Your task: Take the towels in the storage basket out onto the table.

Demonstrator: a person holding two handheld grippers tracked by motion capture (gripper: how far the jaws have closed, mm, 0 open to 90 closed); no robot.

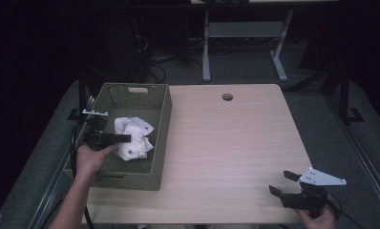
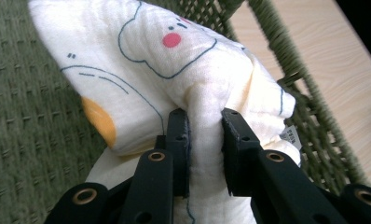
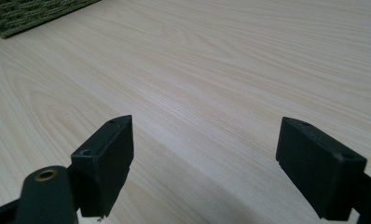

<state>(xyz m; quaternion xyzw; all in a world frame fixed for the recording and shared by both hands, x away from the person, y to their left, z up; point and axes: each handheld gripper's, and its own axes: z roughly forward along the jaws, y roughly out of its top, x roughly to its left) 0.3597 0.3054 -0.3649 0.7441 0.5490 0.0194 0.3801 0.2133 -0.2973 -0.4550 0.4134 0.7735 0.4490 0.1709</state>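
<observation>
The left hand reaches in from the bottom left with its forearm angled up and holds the left gripper level, its jaws pinched tight on a fold of cloth. The right hand holds the right gripper low at the near right, jaws spread wide apart and holding nothing.

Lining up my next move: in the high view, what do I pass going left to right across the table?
Left gripper → cloth → basket → table hole → right gripper.
</observation>
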